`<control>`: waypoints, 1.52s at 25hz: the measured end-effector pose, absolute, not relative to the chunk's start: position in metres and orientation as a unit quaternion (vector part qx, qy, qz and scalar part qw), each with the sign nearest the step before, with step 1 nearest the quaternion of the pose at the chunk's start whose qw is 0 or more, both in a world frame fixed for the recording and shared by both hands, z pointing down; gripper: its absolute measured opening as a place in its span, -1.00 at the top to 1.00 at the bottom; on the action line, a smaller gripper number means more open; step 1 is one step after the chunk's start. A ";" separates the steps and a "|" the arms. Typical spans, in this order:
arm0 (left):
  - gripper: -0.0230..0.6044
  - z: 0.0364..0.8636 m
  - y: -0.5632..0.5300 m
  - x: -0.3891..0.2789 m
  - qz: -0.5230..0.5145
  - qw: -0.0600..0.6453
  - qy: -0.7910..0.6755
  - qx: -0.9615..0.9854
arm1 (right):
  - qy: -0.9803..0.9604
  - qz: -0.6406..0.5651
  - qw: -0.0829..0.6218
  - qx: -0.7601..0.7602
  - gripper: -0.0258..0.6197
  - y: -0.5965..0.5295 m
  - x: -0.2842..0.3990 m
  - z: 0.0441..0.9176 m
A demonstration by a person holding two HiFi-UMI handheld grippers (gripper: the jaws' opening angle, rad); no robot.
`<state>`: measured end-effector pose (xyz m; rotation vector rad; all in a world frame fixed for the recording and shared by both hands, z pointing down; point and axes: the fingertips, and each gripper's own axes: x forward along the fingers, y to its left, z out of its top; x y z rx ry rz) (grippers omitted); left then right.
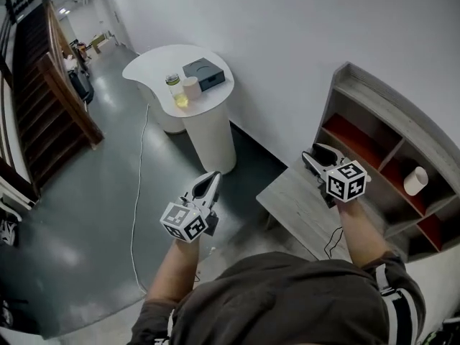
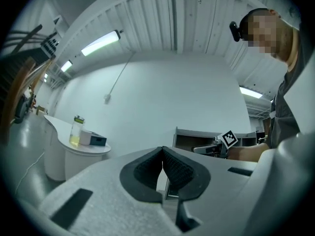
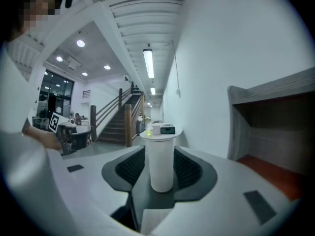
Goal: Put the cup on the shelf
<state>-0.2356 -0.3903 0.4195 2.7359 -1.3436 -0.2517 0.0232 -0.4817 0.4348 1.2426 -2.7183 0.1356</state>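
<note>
A white cup [image 1: 415,180] stands upright in a middle compartment of the wooden shelf [image 1: 359,92] at the right. A second white cup [image 1: 191,86] stands on the round white table [image 1: 151,67], next to a jar [image 1: 174,88] of yellow liquid. My right gripper [image 1: 310,153] hovers over a low wooden bench [image 1: 295,196], left of the shelf and well apart from the shelved cup. It is open with nothing between its pads [image 3: 187,168]; the table's white pedestal [image 3: 161,161] shows through the gap. My left gripper [image 1: 214,177] hangs over the floor, shut and empty, pads [image 2: 174,168] meeting at the tips.
A dark box [image 1: 205,74] lies on the table beside the cup. A wooden staircase [image 1: 43,85] runs along the left. A cable [image 1: 136,192] trails across the grey floor. The white wall [image 1: 302,42] backs both the table and the shelf.
</note>
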 end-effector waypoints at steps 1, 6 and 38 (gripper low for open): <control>0.93 0.420 -0.386 -0.245 -0.081 0.041 -0.448 0.890 | -0.912 0.048 0.074 0.401 0.41 -0.480 0.010 0.437; 0.93 0.424 -0.366 -0.286 -0.077 0.040 -0.485 0.870 | -0.933 0.060 0.067 0.348 0.59 -0.471 -0.045 0.442; 0.93 0.432 -0.347 -0.308 -0.077 0.045 -0.503 0.860 | -0.945 0.041 0.087 0.312 0.95 -0.449 -0.073 0.451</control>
